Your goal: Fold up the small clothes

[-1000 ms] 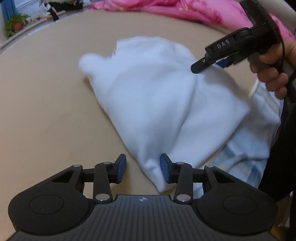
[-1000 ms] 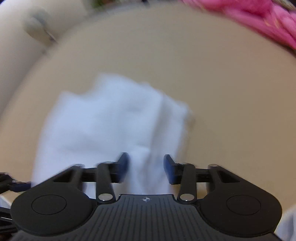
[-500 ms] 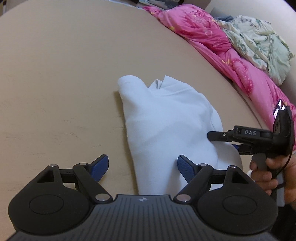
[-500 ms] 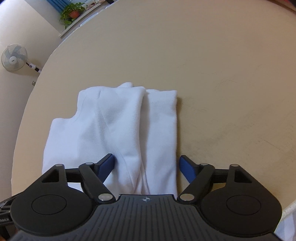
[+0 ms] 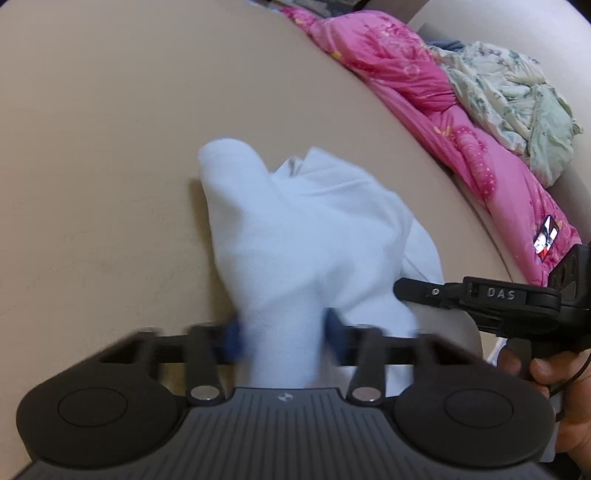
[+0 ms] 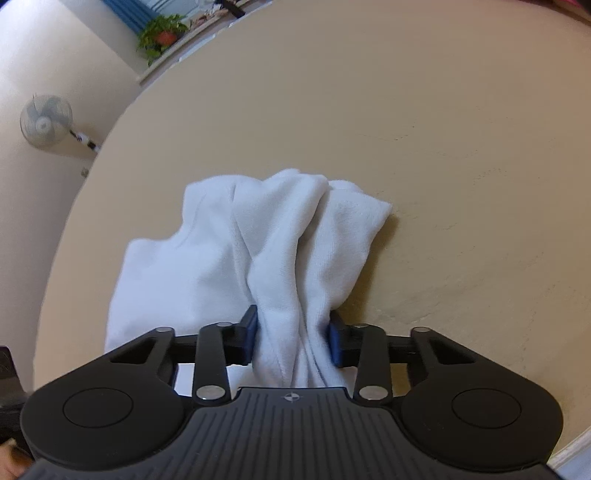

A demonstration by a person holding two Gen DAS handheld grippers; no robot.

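Note:
A white garment lies folded lengthwise on the beige table. My left gripper stands at its near end, blurred, its jaws closing with a bunch of the white cloth pinched between the blue pads. In the right wrist view the same garment runs away from my right gripper. Its jaws are also closing, and the pads squeeze a gathered ridge of cloth. The right gripper's black finger shows at the garment's right side, held by a hand.
A pink quilt and a pale green floral cloth are heaped beyond the table's far right edge. A wall fan and a potted plant stand past the table's left rim.
Both pairs of jaws went from wide open around the garment's near end to pinched in on it. The cloth has bunched up between the pads.

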